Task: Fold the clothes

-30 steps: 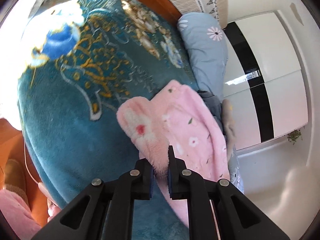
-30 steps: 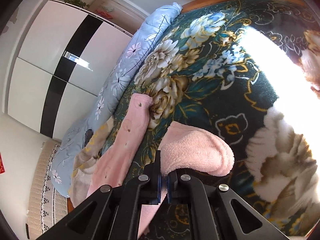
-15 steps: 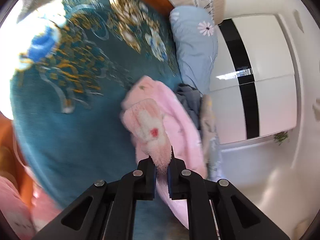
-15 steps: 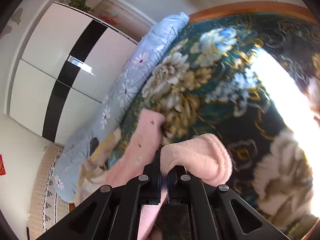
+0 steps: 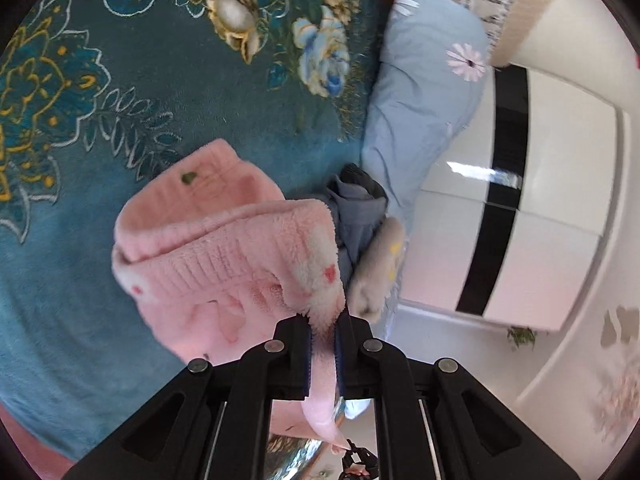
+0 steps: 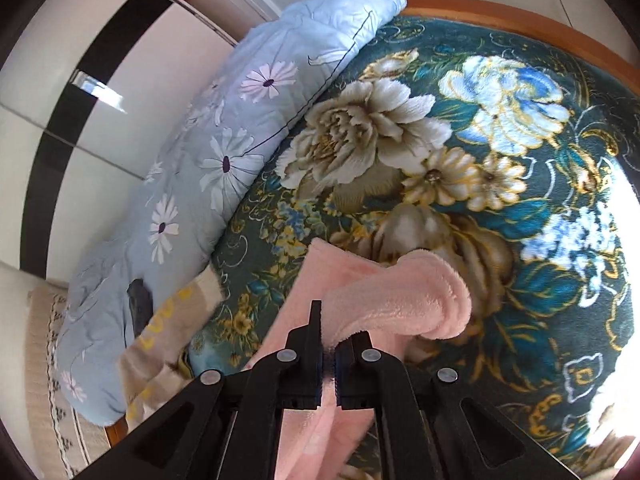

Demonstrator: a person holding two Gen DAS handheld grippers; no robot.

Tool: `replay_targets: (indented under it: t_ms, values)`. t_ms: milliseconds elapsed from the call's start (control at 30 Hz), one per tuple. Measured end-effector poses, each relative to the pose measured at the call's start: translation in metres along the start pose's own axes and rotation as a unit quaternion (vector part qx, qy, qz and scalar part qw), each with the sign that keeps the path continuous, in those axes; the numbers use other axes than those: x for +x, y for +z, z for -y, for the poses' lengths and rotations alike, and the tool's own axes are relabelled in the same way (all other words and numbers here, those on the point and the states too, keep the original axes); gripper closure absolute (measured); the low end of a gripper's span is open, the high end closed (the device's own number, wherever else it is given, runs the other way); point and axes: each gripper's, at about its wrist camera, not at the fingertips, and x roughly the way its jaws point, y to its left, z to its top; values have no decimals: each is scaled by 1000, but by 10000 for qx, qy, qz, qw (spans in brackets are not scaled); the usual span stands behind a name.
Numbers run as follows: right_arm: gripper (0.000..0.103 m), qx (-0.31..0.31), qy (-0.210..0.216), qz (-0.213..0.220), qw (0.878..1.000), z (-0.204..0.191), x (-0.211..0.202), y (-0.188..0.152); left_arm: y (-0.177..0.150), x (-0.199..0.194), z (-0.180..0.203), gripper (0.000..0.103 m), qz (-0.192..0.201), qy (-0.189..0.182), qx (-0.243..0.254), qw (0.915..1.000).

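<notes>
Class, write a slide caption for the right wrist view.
Right gripper pinches a fluffy pink garment above a floral teal blanket.

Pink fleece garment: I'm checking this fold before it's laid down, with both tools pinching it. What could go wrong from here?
1. The left tool grips only a thin edge of the pink fleece garment; the plush pile could slip out.
2. The right tool holds a bunched roll, so the fold may land uneven on the floral blanket.
3. The beige garment lies close by and could get dragged or covered.

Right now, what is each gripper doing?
Left gripper: closed on the pink fleece garment.
Right gripper: closed on the same garment.
</notes>
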Motion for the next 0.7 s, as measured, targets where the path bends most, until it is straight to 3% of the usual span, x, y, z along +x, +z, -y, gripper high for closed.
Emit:
replay_targets:
  t_ms: [167, 300, 467, 633, 700]
  values:
    - [99, 65, -169, -65, 9998, -36, 30, 9, 23, 19, 4, 94, 238, 141, -197, 9994]
    - [97, 290, 227, -58, 9993, -42, 60, 4, 41, 43, -13, 95, 465, 296, -496, 9972]
    - [96, 293, 407, -86, 9987, -35, 92, -5, 54, 64, -34, 95, 622, 308, -768, 9946]
    - [96, 762, 961, -66, 9924, -21, 94, 3, 58, 72, -29, 94, 763, -119, -949, 9925]
    - [95, 865, 965, 40, 9916, -15, 93, 5, 61, 79, -32, 91, 833, -207, -1070, 9905]
